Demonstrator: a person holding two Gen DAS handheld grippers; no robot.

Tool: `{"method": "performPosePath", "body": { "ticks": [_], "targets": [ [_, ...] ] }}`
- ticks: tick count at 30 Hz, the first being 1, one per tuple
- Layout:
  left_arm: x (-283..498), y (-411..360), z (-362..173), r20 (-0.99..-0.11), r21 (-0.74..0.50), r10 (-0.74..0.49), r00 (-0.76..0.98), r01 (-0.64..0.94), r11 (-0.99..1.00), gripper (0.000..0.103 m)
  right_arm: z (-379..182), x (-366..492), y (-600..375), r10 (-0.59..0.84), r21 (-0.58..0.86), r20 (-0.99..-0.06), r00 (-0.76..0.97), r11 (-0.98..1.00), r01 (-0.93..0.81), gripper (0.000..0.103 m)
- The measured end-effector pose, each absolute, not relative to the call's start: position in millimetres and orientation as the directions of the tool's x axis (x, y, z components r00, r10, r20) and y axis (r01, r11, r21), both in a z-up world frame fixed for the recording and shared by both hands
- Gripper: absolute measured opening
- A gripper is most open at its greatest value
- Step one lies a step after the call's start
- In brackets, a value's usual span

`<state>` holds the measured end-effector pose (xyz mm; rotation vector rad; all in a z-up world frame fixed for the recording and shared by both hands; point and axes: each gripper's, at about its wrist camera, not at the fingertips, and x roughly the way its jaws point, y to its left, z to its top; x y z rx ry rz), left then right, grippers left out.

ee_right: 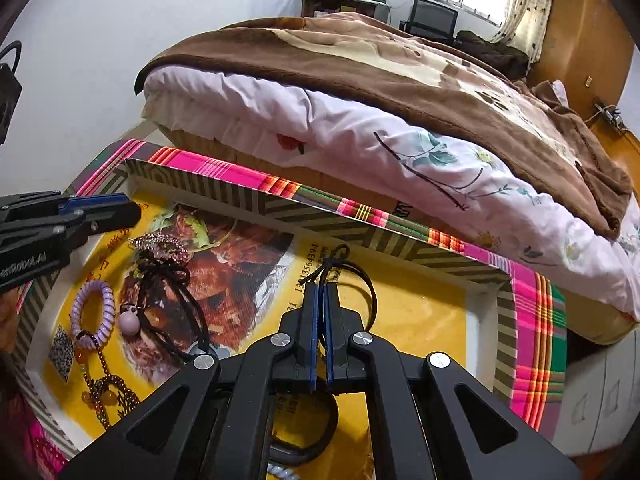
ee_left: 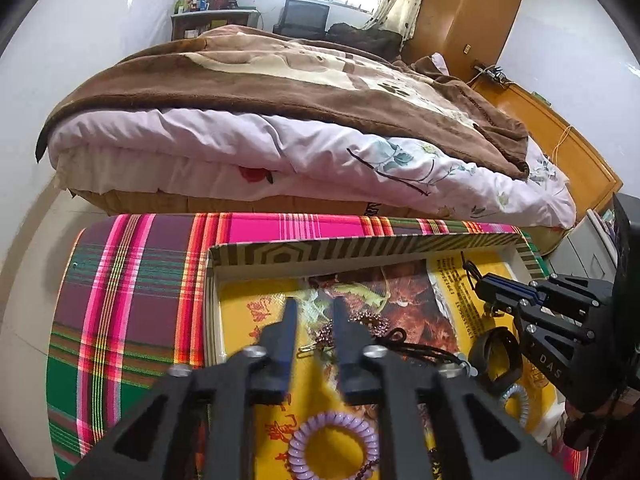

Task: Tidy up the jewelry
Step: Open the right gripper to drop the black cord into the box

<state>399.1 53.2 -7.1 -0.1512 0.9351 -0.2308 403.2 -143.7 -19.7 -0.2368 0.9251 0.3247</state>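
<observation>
Black elastic cord (ee_right: 362, 280) is pinched between the clenched fingers of the right gripper (ee_right: 321, 292), its loop lifted over the yellow-lined tray (ee_right: 280, 208) on the plaid-covered counter (ee_left: 132, 280). Left gripper (ee_left: 313, 308) hovers with fingers parted and nothing between them, above a sparkly hair clip (ee_right: 160, 246); a purple coil hair tie (ee_left: 332, 446) lies nearer in the tray.

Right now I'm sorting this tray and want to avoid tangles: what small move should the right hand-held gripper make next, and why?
Probably lower the right hand-held gripper to the bare yellow liner and open it there. It is shut on the black cord, and that patch lies apart from the purple coil tie and beaded clip, where the open left hand-held gripper is.
</observation>
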Motion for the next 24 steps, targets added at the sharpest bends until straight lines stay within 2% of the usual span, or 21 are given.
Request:
{"method": "performPosePath", "body": {
  "ticks": [2, 5, 9, 11, 24],
  "targets": [
    [397.8, 52.8, -6.9, -0.779, -0.229, -0.267, 0.568, 0.138, 0.963, 0.033, -19.7, 403.8, -144.5, 0.174, -0.052, -0.812, 0.558, 0.930, -0.365, 0.011],
    [394.4, 53.6, -5.6, -0.781, -0.231, -0.260, 0.568, 0.125, 0.965, 0.044, -18.7, 403.7, -145.5, 0.186, -0.027, -0.814, 0.551, 0.934, -0.356, 0.016],
    [385.4, 52.1, 1.0, -0.777, -0.224, -0.257, 0.575, 0.129, 0.966, 0.049, -10.9, 395.2, -146.5, 0.202, -0.014, -0.801, 0.564, 0.935, -0.354, 0.018],
    [378.1, 48.2, 6.8, -0.773, -0.194, -0.239, 0.588, 0.140, 0.971, 0.054, -4.9, 388.9, -147.0, 0.207, -0.011, -0.792, 0.574, 0.935, -0.353, 0.025],
    [302.7, 35.2, 53.2, -0.726, -0.154, -0.229, 0.648, 0.171, 0.973, 0.060, 37.2, 328.7, -156.3, 0.264, 0.050, -0.730, 0.630, 0.941, -0.336, 0.027]
  ]
}}
